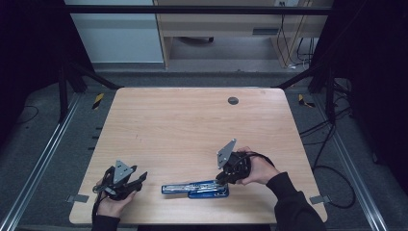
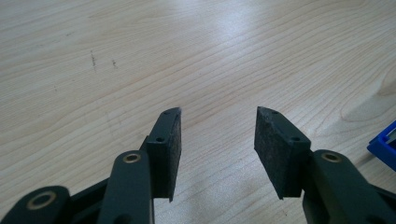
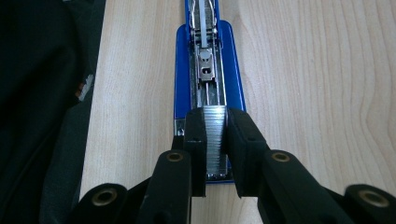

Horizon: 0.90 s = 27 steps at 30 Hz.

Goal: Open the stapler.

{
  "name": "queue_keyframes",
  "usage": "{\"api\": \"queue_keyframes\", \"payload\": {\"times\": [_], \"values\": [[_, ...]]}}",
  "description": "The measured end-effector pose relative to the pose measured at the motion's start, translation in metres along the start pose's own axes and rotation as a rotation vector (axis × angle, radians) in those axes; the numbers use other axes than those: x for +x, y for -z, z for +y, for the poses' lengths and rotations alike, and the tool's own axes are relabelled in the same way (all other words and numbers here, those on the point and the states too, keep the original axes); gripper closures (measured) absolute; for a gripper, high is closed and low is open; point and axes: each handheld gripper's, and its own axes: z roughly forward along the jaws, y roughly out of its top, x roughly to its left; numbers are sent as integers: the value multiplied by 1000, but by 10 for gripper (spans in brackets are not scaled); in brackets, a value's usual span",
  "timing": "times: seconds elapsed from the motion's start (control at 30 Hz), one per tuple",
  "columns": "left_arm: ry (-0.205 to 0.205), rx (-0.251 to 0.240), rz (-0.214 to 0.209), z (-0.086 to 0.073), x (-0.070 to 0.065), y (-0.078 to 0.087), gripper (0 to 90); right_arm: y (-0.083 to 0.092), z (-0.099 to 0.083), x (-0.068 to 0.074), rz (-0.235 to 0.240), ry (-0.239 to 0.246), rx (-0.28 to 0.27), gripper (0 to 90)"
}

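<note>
A blue stapler (image 1: 195,188) lies opened out flat near the table's front edge, its metal channel (image 3: 205,70) facing up. My right gripper (image 1: 223,178) stands at the stapler's right end, tilted down onto it. In the right gripper view its jaws (image 3: 215,114) are shut on a silver strip of staples (image 3: 215,140), held over the near end of the channel. Whether the strip sits in the channel I cannot tell. My left gripper (image 1: 141,179) rests at the front left, open with nothing between its pads (image 2: 217,112). A blue corner of the stapler (image 2: 385,142) shows at that view's right edge.
The wooden table (image 1: 192,120) has a dark round grommet (image 1: 233,100) near its far edge. Its front edge (image 3: 91,116) runs close beside the stapler. Black frame posts and cables stand around the table on the grey floor.
</note>
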Motion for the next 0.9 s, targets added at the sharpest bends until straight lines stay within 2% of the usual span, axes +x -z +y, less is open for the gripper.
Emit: {"api": "queue_keyframes", "payload": {"times": [0.17,0.33,0.63,0.9], "values": [[2,-1,0,0,0,0,513,-4,1,-1,6,17,14,784],[0,2,0,0,0,0,512,-6,0,-1,2,9,27,784],[-1,1,1,0,0,-1,513,-5,1,1,5,28,19,784],[0,2,2,0,0,-1,513,-6,1,2,5,24,24,784]]}}
